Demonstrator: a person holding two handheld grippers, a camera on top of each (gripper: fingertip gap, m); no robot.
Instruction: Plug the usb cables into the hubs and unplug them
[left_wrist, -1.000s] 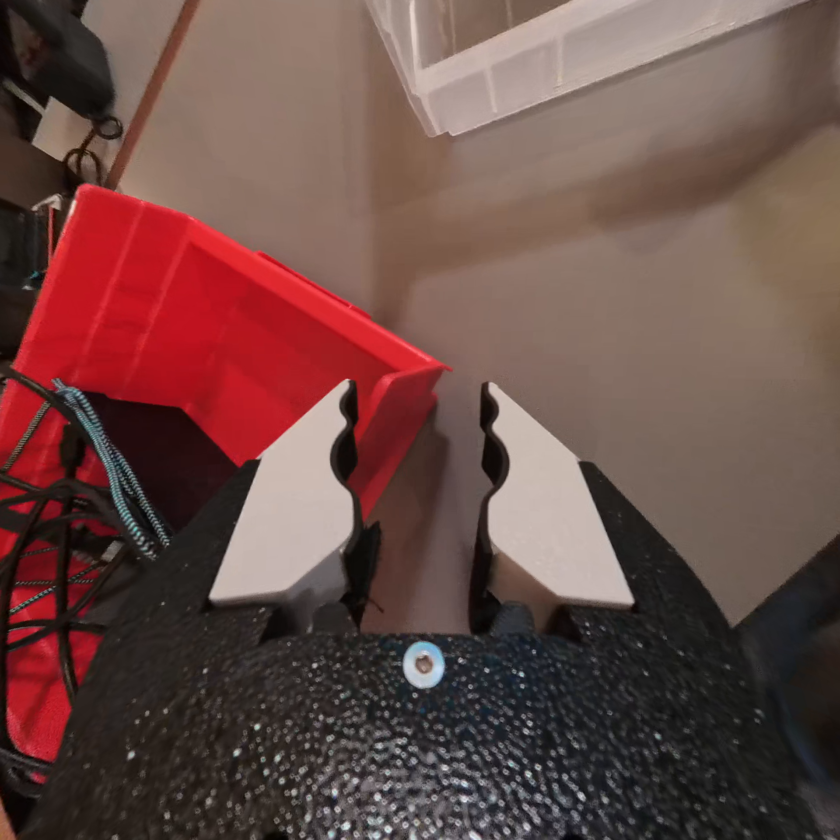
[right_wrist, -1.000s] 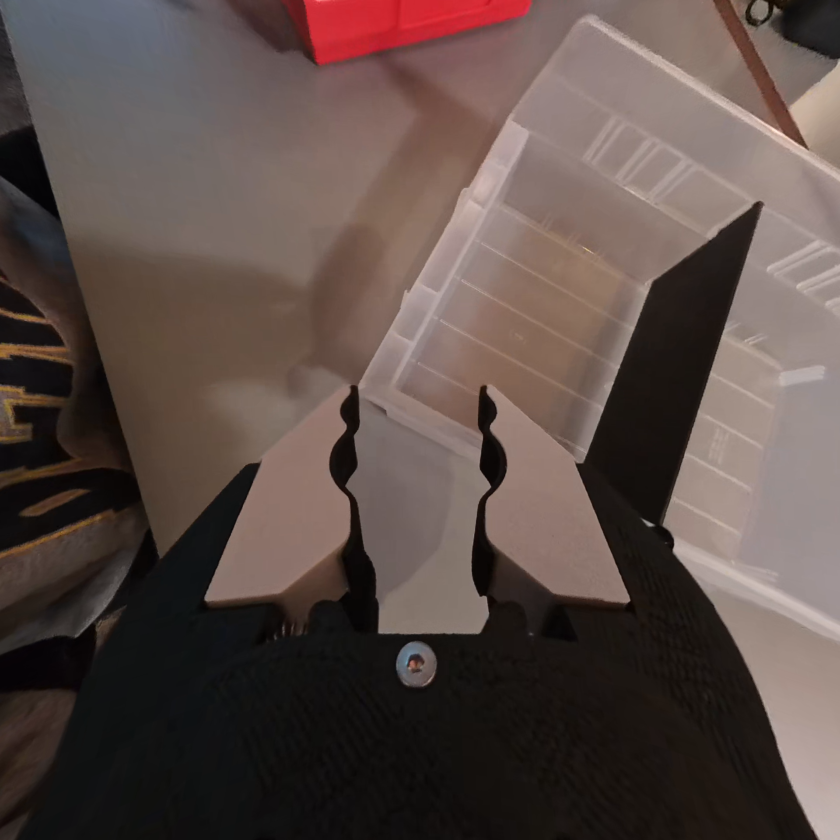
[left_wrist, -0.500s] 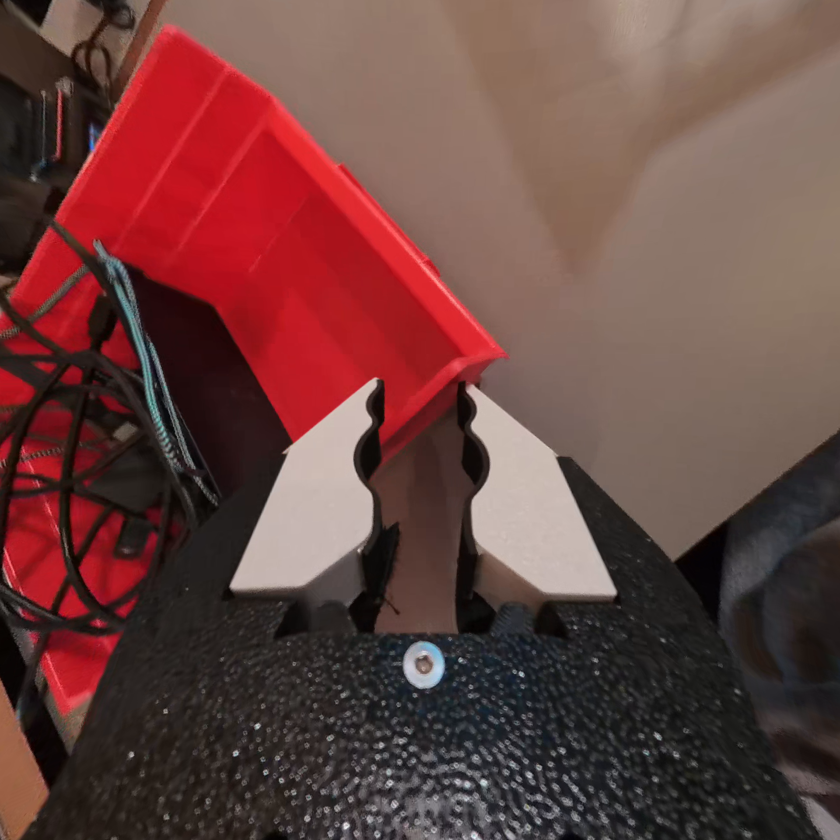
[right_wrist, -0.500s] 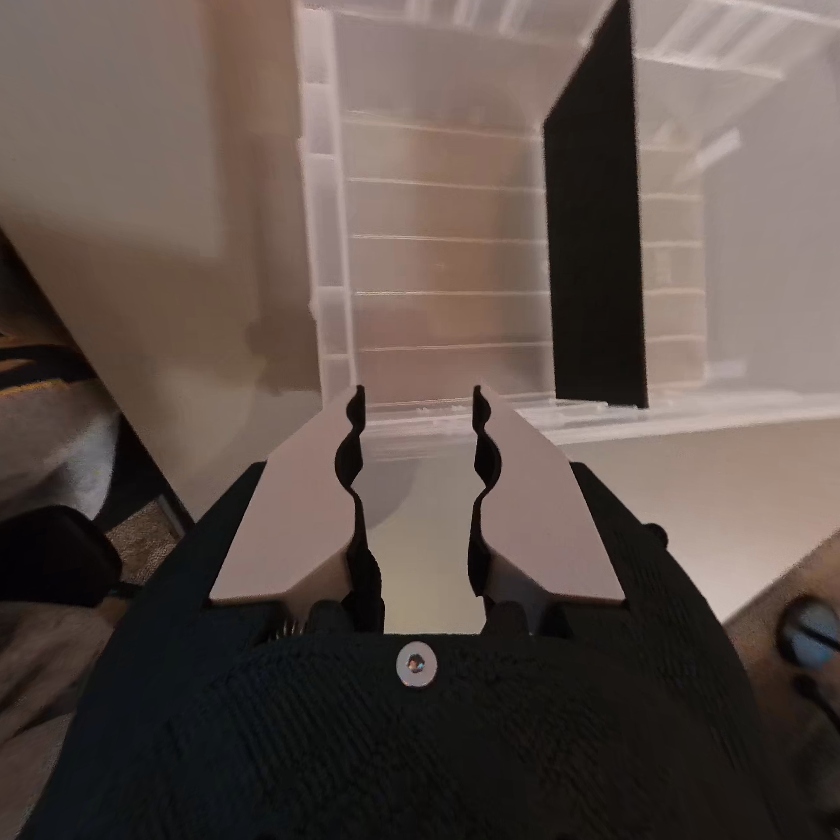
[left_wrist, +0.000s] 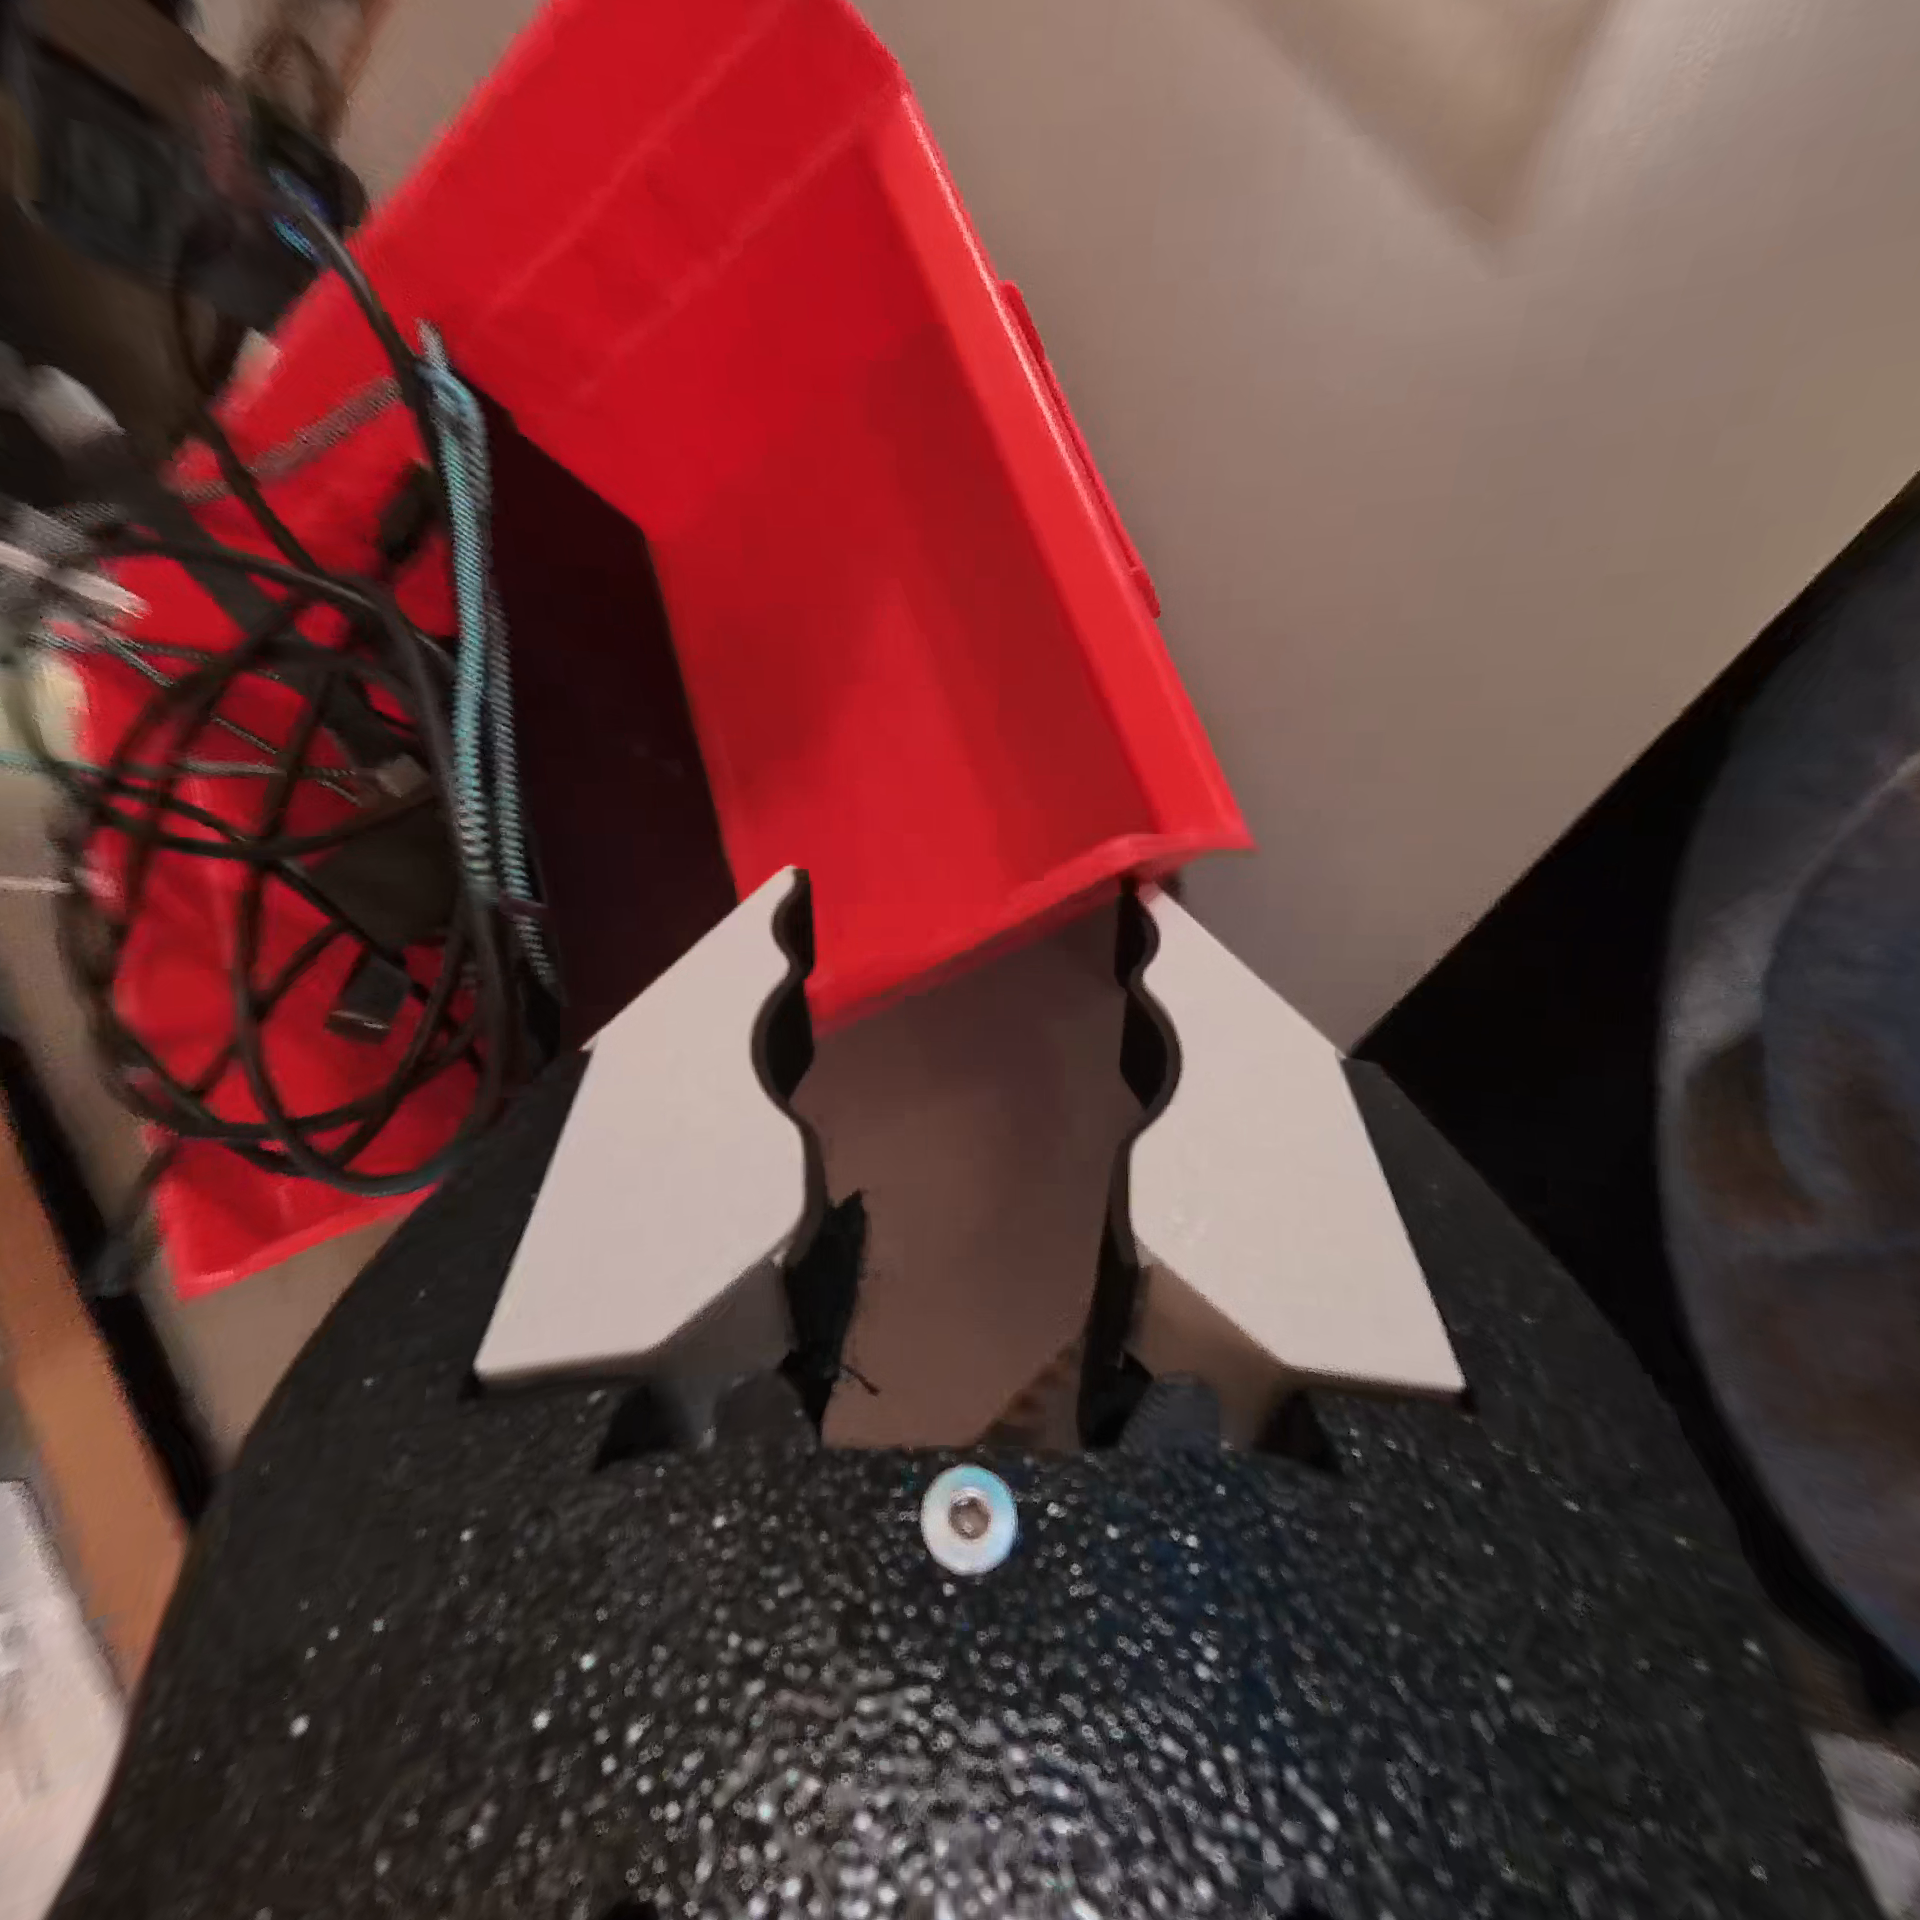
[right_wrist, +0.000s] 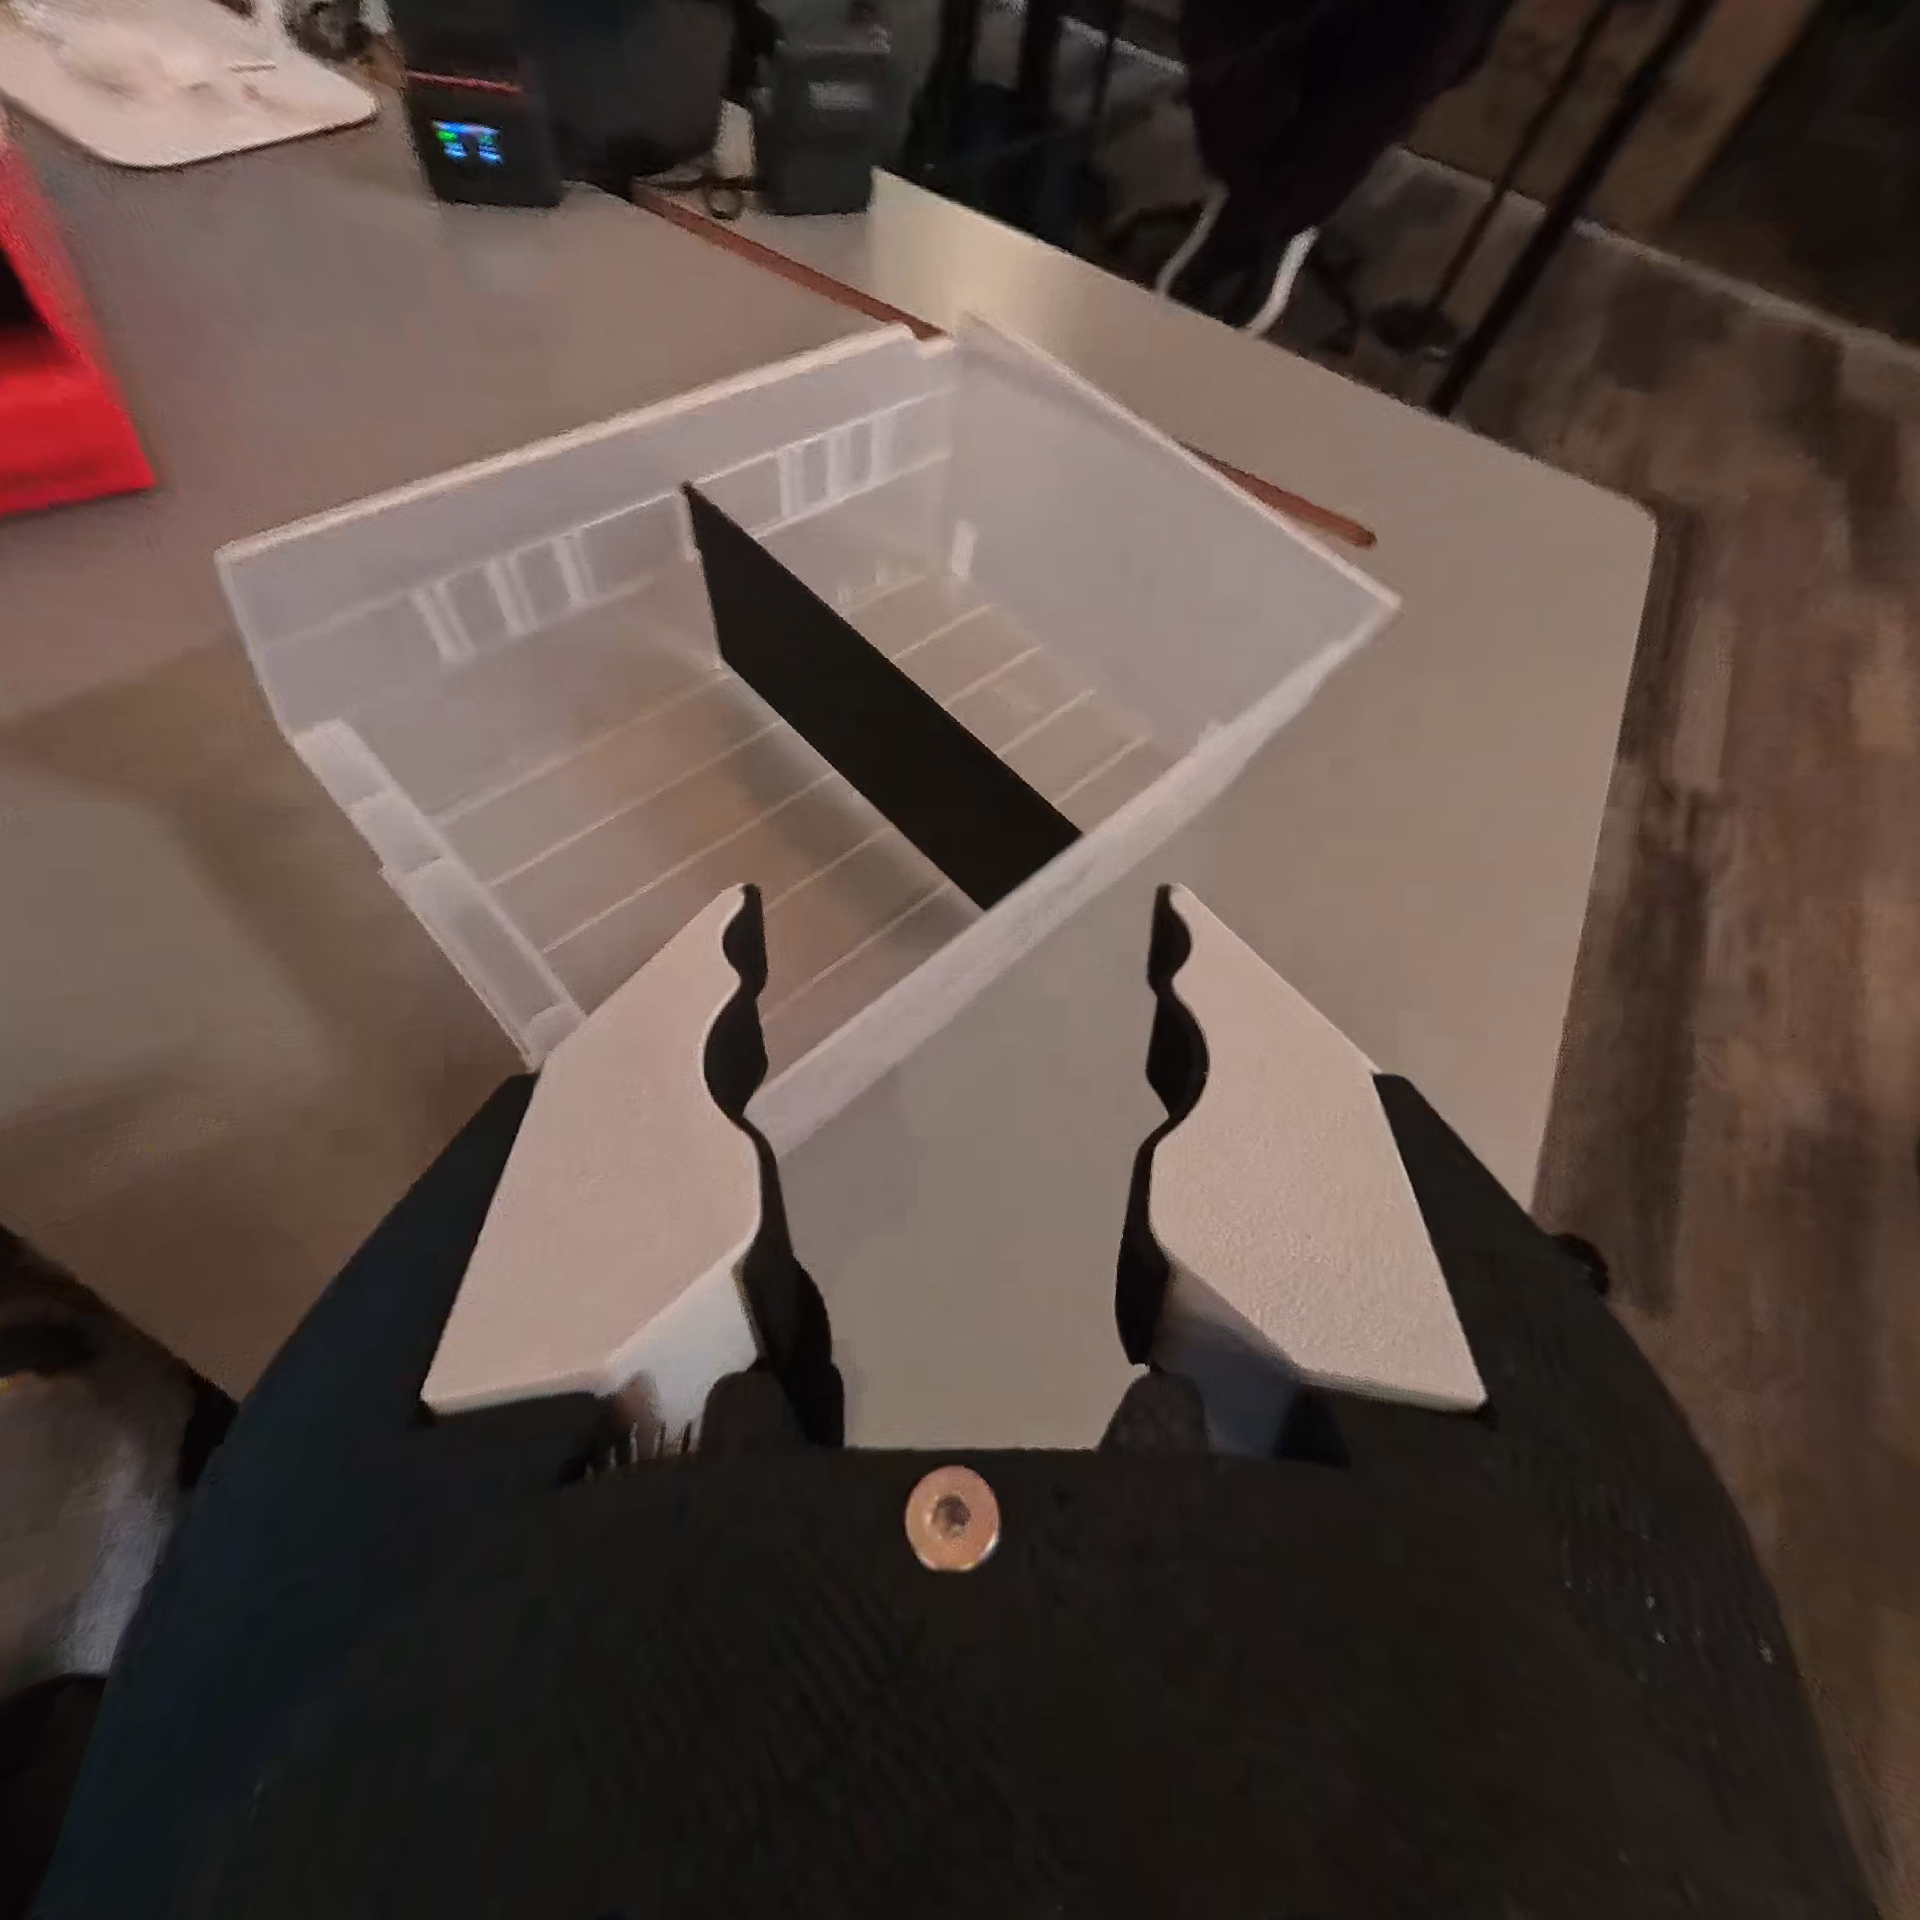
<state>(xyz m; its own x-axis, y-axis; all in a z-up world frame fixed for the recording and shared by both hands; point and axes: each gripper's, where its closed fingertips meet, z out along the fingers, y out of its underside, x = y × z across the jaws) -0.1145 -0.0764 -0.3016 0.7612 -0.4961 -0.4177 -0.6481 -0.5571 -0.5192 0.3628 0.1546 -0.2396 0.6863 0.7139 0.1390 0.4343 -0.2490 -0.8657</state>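
- The usb cables (left_wrist: 312, 727) lie in a dark tangle, one of them teal-braided, in the left compartment of the red bin (left_wrist: 831, 520), at about nine o'clock from the left gripper (left_wrist: 966, 904). A few loose connector ends show among them; no hub can be made out in the blur.
- A black divider (left_wrist: 592, 675) splits the red bin; the compartment to its right looks empty.
- The left gripper hangs just short of the bin's near corner, jaws apart, nothing between them.
- The right gripper (right_wrist: 956, 894) has its jaws wide apart and empty, and it points at the clear bin (right_wrist: 1299, 675) at twelve o'clock, which has its own black partition (right_wrist: 883, 707) and holds nothing.
- Both bins sit well apart on the grey table (right_wrist: 312, 343).
- Judged from this, the task has barely begun: no cable is picked up, none is plugged, and every plug and unplug remains.
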